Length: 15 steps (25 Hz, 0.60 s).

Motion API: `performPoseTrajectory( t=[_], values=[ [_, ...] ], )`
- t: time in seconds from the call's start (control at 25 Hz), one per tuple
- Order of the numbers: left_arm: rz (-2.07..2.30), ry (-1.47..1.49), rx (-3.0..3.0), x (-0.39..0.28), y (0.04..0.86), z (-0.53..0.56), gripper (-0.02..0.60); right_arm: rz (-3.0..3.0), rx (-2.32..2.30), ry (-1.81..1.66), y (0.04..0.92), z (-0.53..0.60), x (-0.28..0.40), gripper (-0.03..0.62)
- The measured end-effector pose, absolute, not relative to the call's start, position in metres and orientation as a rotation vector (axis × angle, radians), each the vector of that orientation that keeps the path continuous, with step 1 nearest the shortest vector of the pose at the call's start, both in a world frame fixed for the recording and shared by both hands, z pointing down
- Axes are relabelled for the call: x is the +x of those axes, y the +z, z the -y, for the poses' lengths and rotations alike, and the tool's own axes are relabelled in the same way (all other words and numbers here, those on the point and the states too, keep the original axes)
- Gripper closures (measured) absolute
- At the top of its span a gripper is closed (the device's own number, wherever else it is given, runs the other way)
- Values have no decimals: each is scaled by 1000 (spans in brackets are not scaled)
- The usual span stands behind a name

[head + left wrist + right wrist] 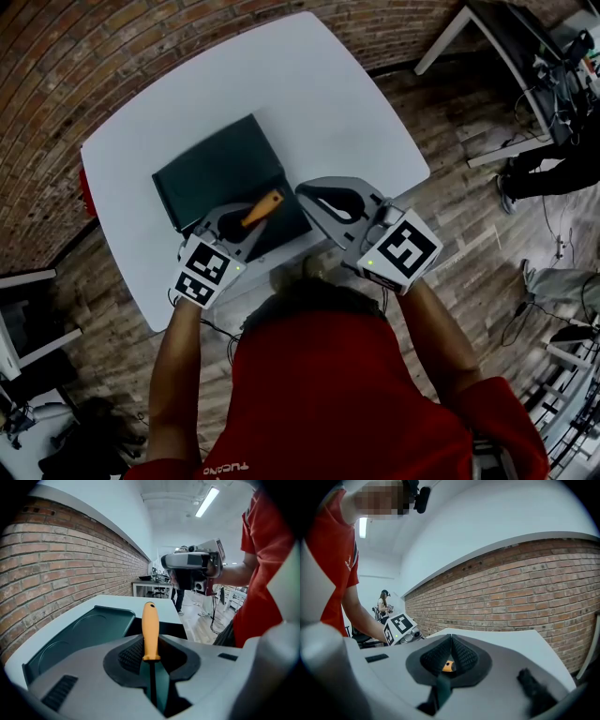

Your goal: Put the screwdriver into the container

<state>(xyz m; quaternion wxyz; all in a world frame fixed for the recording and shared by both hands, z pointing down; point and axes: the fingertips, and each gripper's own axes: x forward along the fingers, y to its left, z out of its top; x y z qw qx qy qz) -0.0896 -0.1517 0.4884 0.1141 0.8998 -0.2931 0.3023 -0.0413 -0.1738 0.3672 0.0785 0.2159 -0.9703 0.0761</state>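
We had the white table [319,84] filling the upper middle of the head view, with the dark container [216,169] at its centre. Our right gripper [309,192], just right of centre, had its jaws together on nothing. Our left gripper [246,227], lower left of centre, was clamped on the screwdriver [262,208], whose orange handle hung over the container's lower right part.

Container [216,169] on table [328,103], screwdriver [263,207] over its near edge (in left tool [244,225])
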Motion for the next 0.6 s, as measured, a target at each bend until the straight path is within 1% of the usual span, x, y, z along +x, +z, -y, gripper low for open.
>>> performPoseTrajectory(
  t=[0.6],
  values=[
    [815, 1001, 2553, -91, 513, 149, 491, 2903, 643, 247, 370, 172, -38, 563]
  ],
)
